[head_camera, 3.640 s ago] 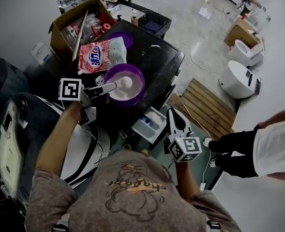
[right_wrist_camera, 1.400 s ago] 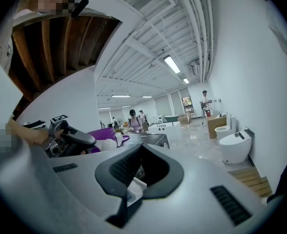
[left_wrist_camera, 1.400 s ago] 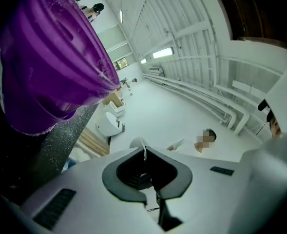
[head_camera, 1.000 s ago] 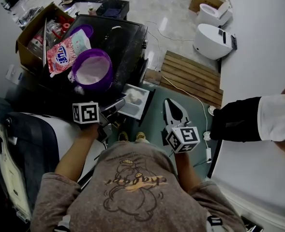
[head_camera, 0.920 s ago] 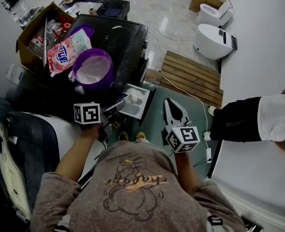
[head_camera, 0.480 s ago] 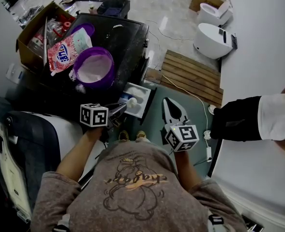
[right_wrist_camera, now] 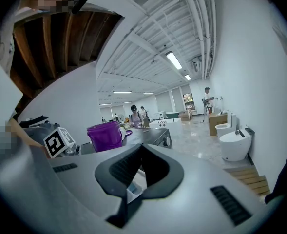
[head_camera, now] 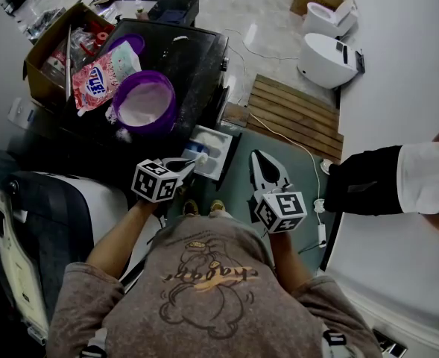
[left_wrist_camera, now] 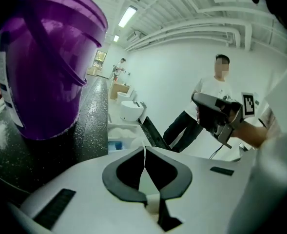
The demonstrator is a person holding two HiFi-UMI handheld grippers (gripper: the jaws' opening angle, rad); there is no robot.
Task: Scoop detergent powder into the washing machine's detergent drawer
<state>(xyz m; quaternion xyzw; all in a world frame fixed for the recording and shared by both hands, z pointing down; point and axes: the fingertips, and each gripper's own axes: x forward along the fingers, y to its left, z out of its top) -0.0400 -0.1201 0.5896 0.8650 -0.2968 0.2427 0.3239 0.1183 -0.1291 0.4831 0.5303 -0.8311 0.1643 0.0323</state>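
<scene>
**Item:** white plastic detergent scoop (left_wrist_camera: 147, 186). Its thin handle is clenched between the fingers of the left gripper (head_camera: 188, 164). In the left gripper view the black pads (left_wrist_camera: 126, 172) meet on the handle at their tips. The bowl end projects past the fingertips at the near corner of the drawer. Whether it carries powder cannot be made out.

**White pull-out detergent drawer with blue insert** (head_camera: 218, 151): open, directly ahead of the left fingertips. It juts from the front of the black speckled washing machine top (head_camera: 193, 51).

**Right gripper** (head_camera: 262, 159): black fingers (right_wrist_camera: 119, 172) closed tip to tip, grasping nothing. It is held just beside the drawer, on the side away from the left fingers and clear of it. The drawer shows through the gap behind the tips.

**Purple plastic bucket** (head_camera: 168, 95): stands on the machine top, beyond the left fingers and to their left. It holds white powder. A patch of spilled white powder (head_camera: 122, 135) lies at its base, on the side towards the fingers.

**Pink detergent pouch** (head_camera: 100, 80): lies flat past the bucket, farther from the left fingers.

**Brown cardboard box** (head_camera: 51, 47): beyond the pouch, open.

**Wooden slatted platform** (head_camera: 294, 118): on the floor ahead of the right fingers.

**White toilet** (head_camera: 327, 51): beyond the platform.

**Person in dark trousers and white top** (head_camera: 376, 181): stands to the right of the right fingers.
</scene>
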